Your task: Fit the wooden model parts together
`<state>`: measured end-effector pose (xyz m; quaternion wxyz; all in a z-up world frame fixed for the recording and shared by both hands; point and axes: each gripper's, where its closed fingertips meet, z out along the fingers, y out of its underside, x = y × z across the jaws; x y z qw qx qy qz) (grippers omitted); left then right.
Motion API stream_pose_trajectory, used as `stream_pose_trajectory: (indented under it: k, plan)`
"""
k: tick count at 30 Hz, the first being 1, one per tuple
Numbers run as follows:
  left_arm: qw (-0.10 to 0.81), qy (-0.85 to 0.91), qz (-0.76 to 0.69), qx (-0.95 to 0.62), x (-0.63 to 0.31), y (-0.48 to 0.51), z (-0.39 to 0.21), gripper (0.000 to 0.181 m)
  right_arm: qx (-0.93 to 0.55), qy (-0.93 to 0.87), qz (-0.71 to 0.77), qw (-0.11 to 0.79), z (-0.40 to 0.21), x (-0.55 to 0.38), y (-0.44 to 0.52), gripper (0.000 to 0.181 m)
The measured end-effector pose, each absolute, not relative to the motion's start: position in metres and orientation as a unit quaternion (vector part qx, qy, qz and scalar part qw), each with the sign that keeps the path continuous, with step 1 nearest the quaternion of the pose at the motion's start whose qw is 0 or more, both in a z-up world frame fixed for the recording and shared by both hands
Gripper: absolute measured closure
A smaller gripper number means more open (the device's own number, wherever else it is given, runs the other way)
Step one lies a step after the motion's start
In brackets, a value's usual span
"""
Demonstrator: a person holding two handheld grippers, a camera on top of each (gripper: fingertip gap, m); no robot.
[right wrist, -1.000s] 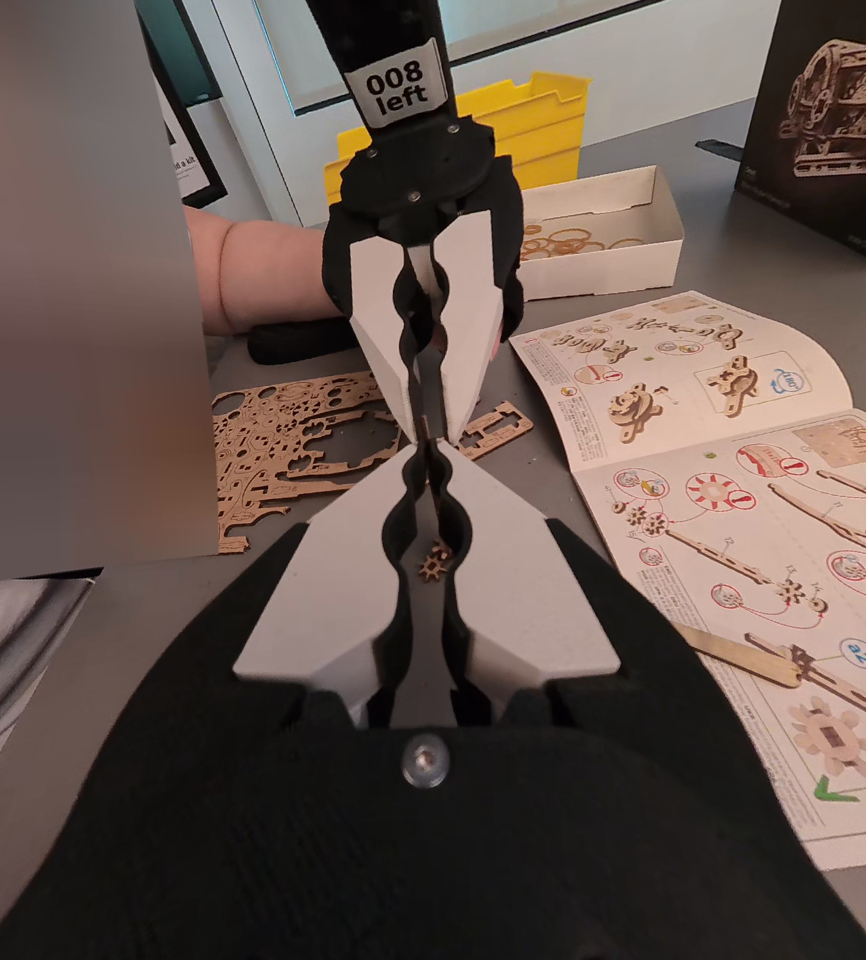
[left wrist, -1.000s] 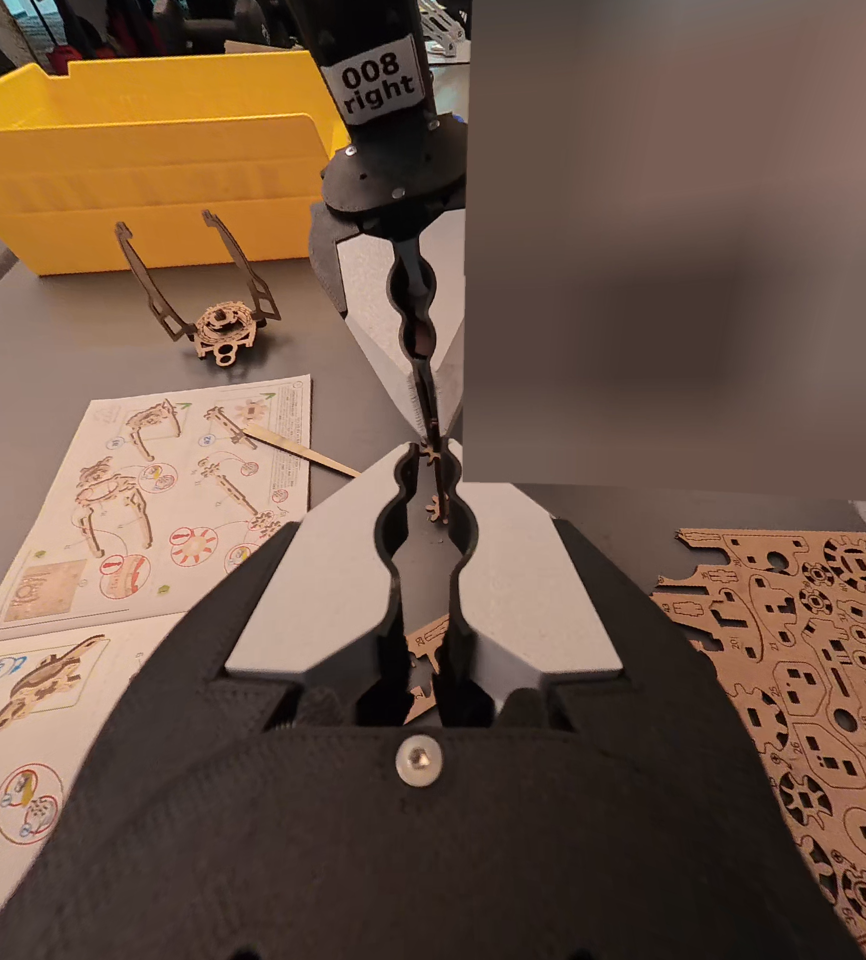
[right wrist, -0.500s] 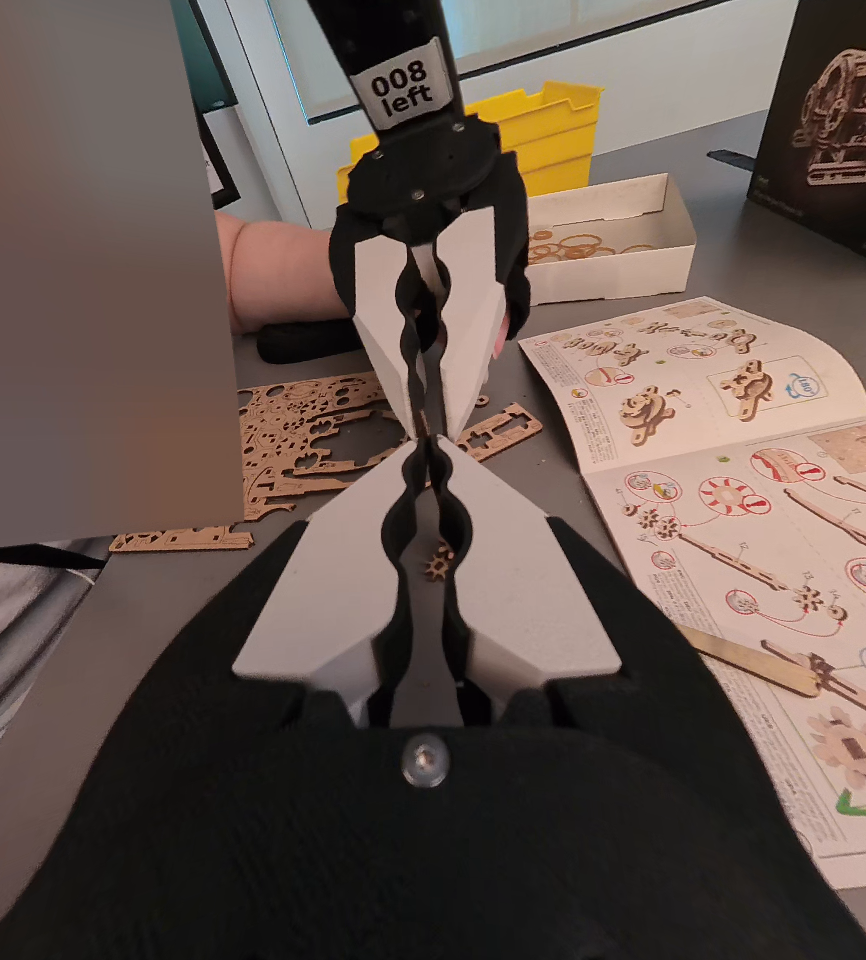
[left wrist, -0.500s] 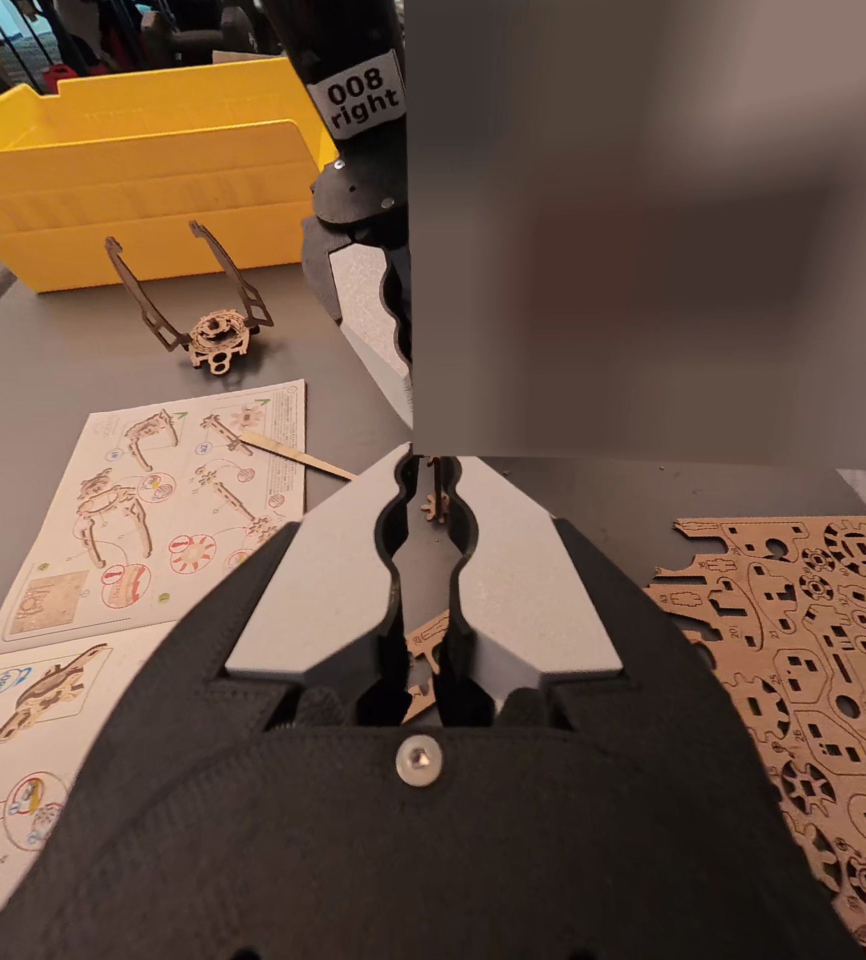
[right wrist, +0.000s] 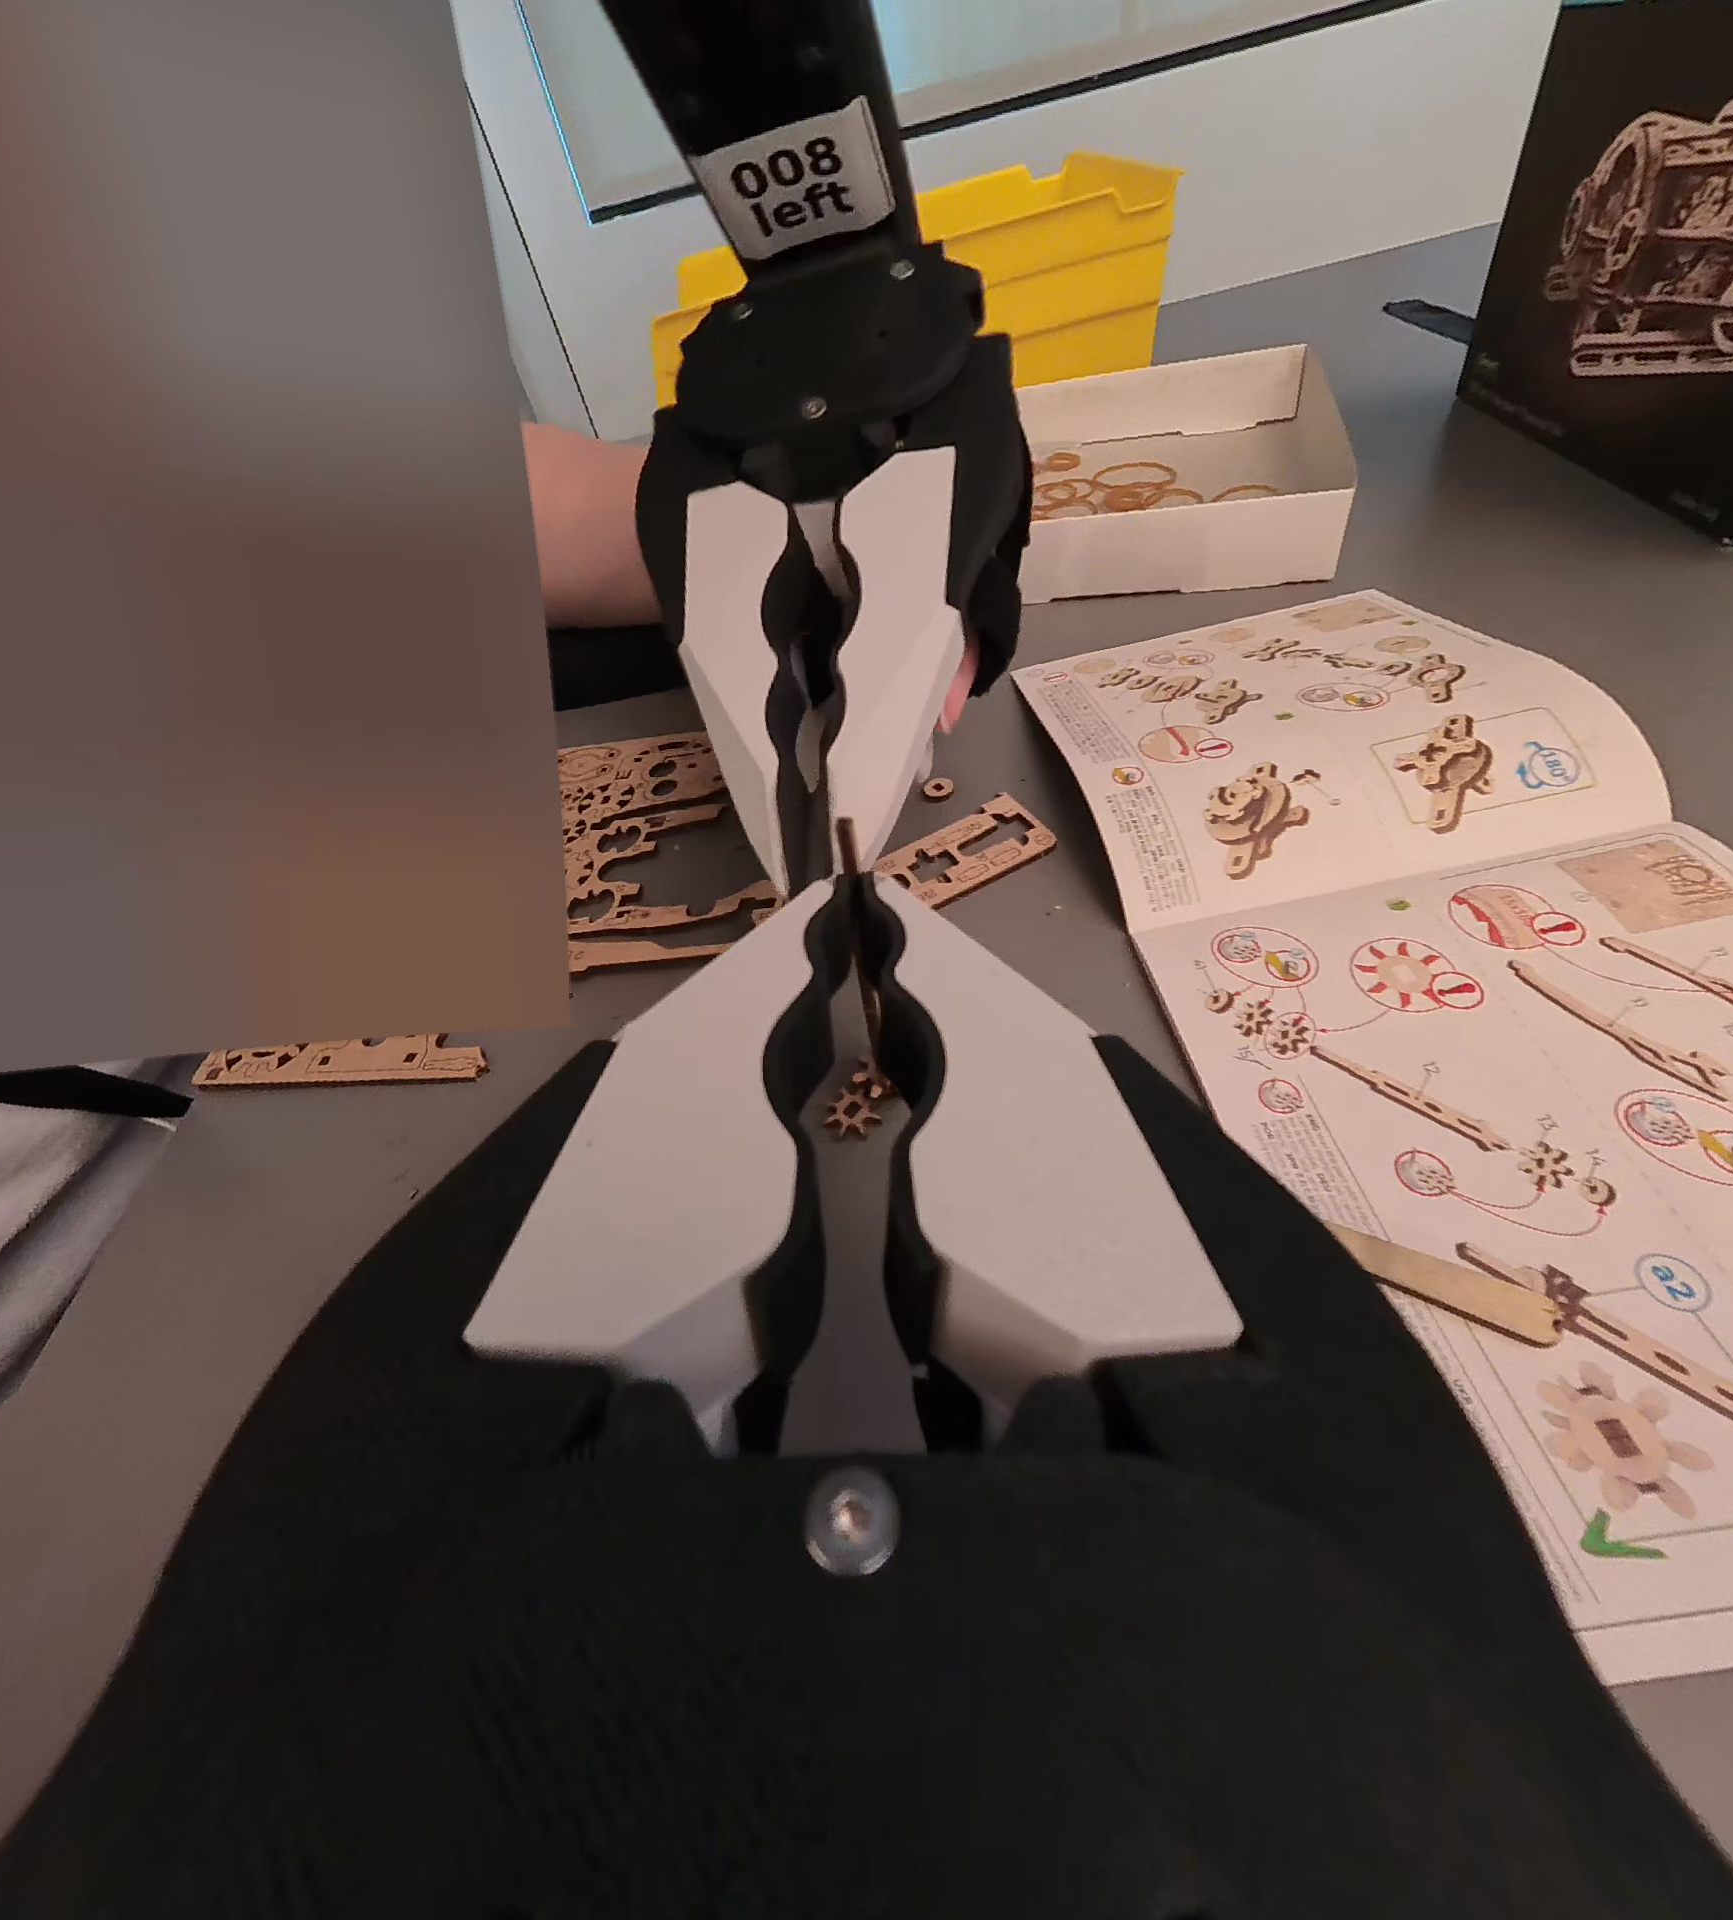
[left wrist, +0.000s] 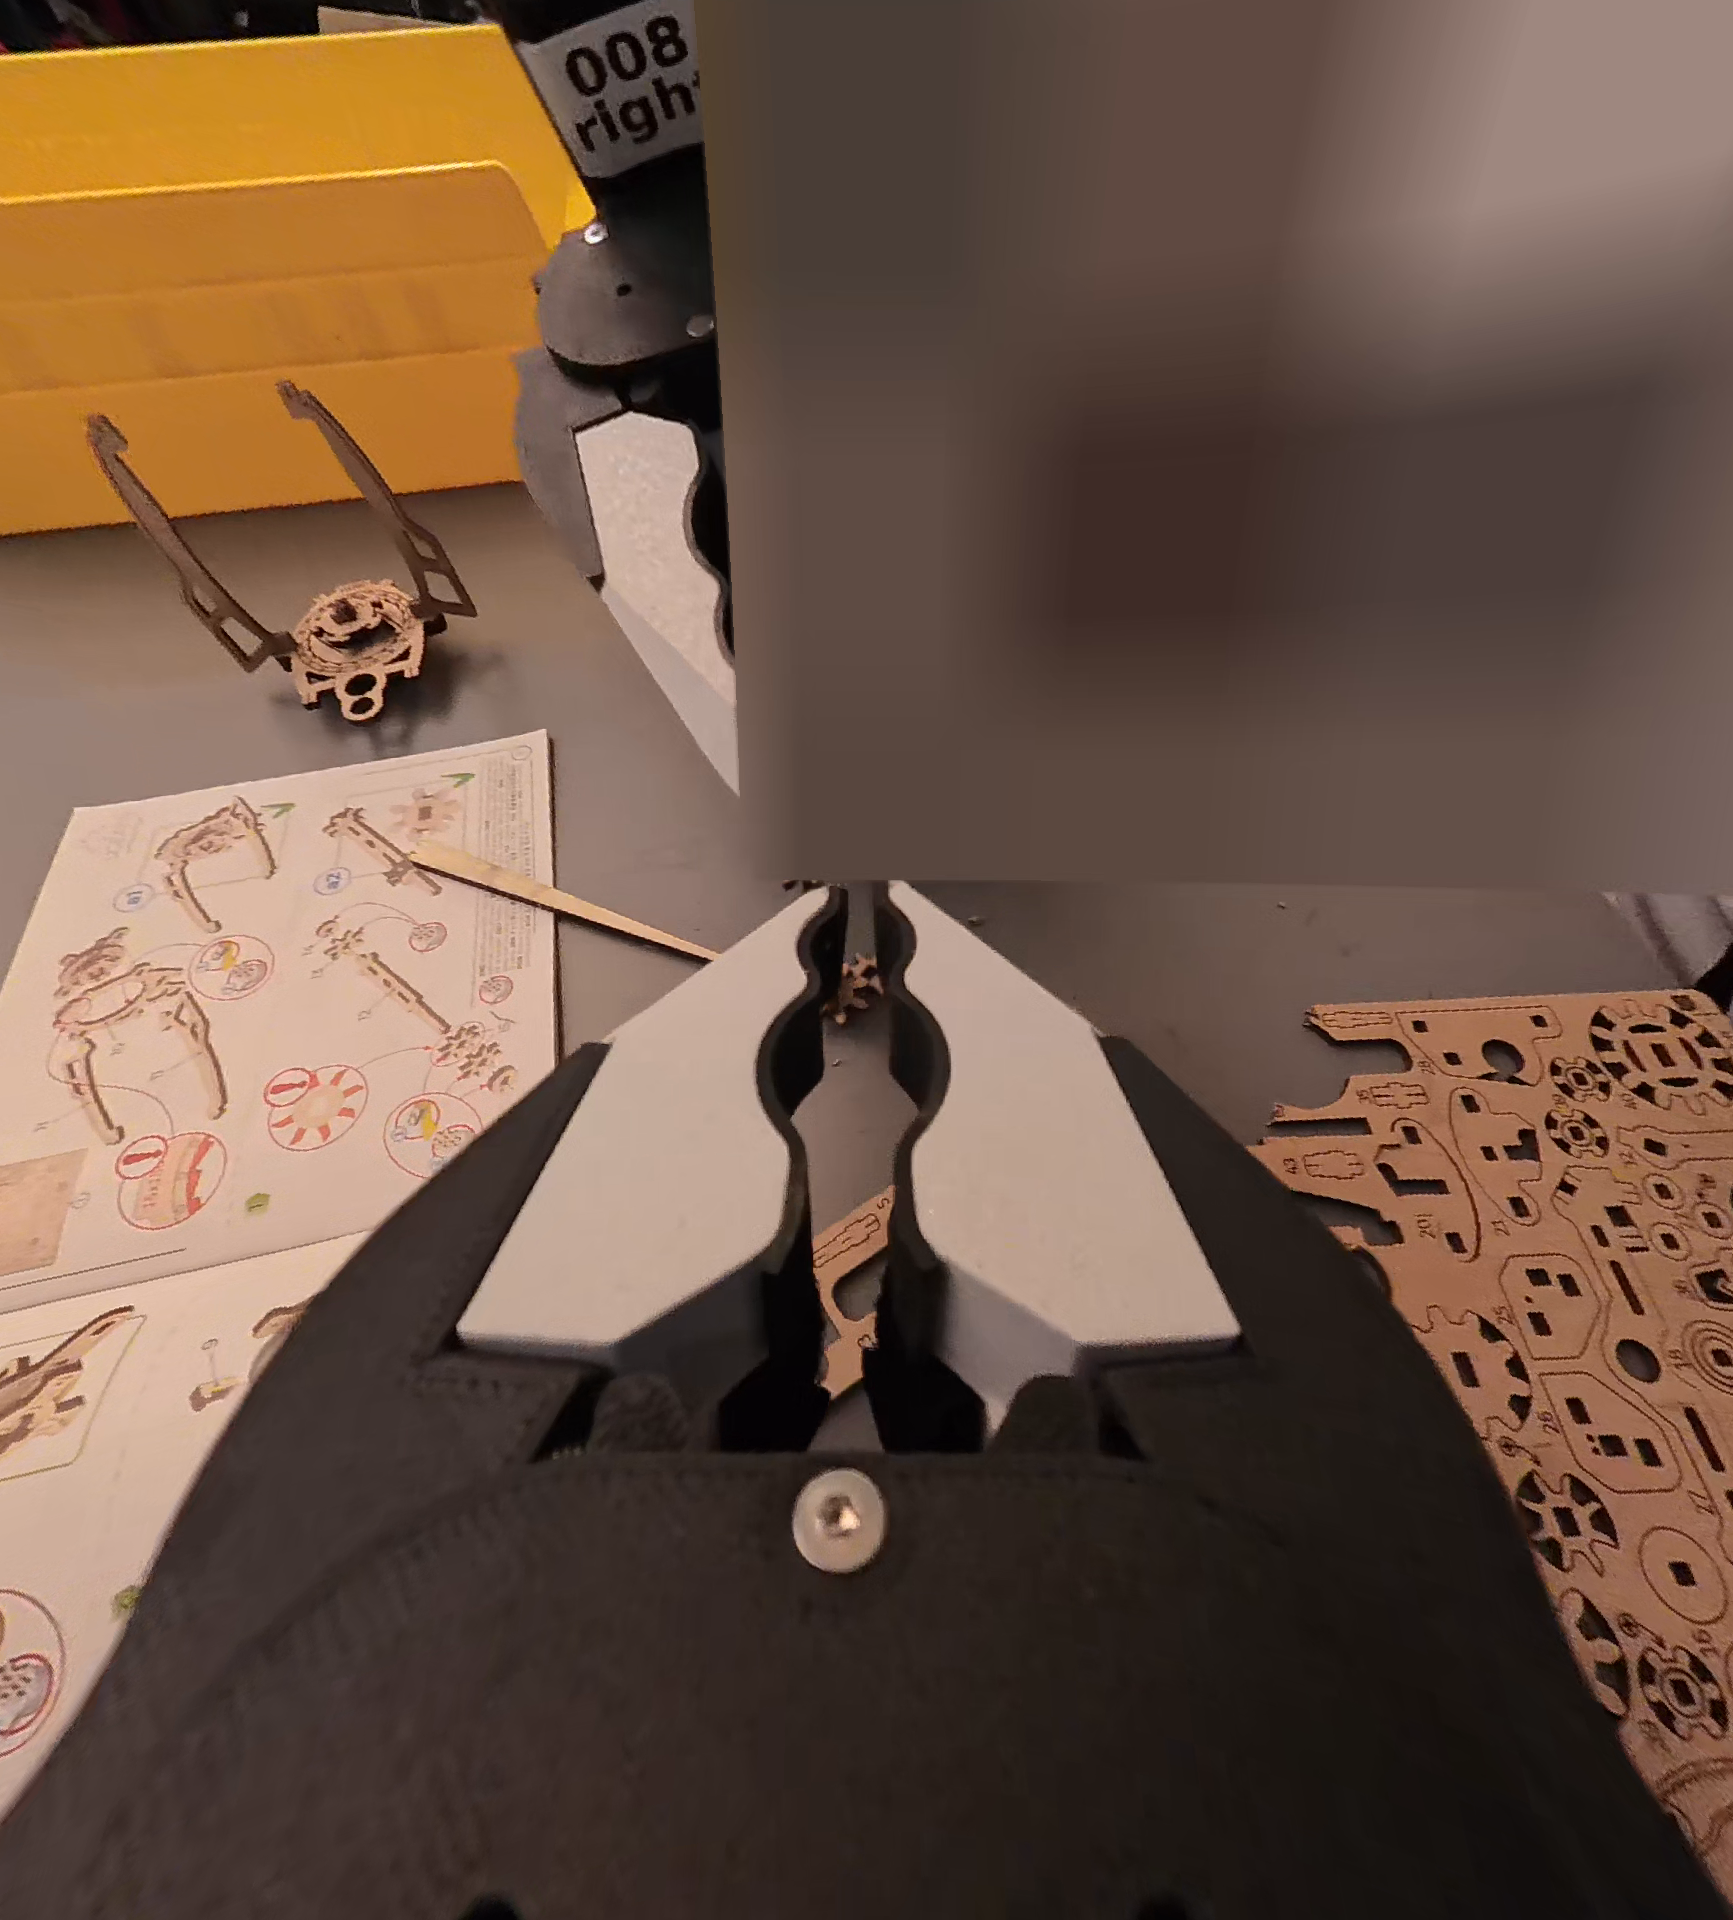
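Observation:
My right gripper (right wrist: 847,885) is shut on a thin wooden stick (right wrist: 864,977), held edge-on, with a small gear (right wrist: 854,1103) at its near end in the hollow between the jaws. The stick's far end pokes past the tips. My left gripper (right wrist: 808,871) meets it tip to tip and looks shut. In the left wrist view my left gripper (left wrist: 851,899) grips a dark thin strip, with a small gear (left wrist: 857,992) just behind its tips. I cannot tell whether this is the same piece. A blurred patch hides most of the right gripper there; one of its fingers (left wrist: 644,540) shows.
A grey table holds an open instruction booklet (right wrist: 1413,935), laser-cut wooden sheets (left wrist: 1620,1299), a loose wooden stick (left wrist: 571,904), a part-built model with two arms (left wrist: 353,634), a yellow bin (left wrist: 218,260), a white box of rubber rings (right wrist: 1257,520) and a dark kit box (right wrist: 1672,260). A person's arm (right wrist: 581,530) rests behind. Both grippers' tips are close together, under 4 cm apart.
Both grippers stay shut and tip to tip. In the right wrist view the left gripper has shifted slightly left, and the stick's far end now shows beyond my right fingertips.

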<state>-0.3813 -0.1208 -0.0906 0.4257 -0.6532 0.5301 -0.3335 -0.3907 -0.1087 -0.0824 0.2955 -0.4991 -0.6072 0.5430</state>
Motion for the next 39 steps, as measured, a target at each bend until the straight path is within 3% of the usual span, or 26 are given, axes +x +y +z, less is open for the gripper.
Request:
stream_pose_trajectory:
  k: [12,17,23,28,34,39]
  plan:
    - [0.447,0.501,-0.349,-0.654,-0.385,-0.115,-0.073,0.17,-0.504,-0.625,0.515,0.3,-0.082,-0.39,-0.11,0.181]
    - [0.435,0.511,-0.318,-0.669,-0.381,-0.112,-0.088,0.15,-0.509,-0.637,0.495,0.301,-0.083,-0.389,-0.11,0.181]
    - [0.404,0.491,-0.327,-0.699,-0.368,-0.106,-0.112,0.155,-0.524,-0.649,0.46,0.303,-0.083,-0.387,-0.107,0.181]
    - [0.385,0.495,-0.344,-0.699,-0.362,-0.107,-0.114,0.181,-0.543,-0.667,0.413,0.298,-0.083,-0.386,-0.106,0.181]
    - [0.401,0.504,-0.322,-0.694,-0.361,-0.106,-0.114,0.181,-0.579,-0.711,0.32,0.239,-0.087,-0.377,-0.104,0.169]
    - [0.406,0.508,-0.316,-0.691,-0.361,-0.107,-0.114,0.181,-0.561,-0.761,0.249,0.208,-0.073,-0.381,-0.112,0.174]
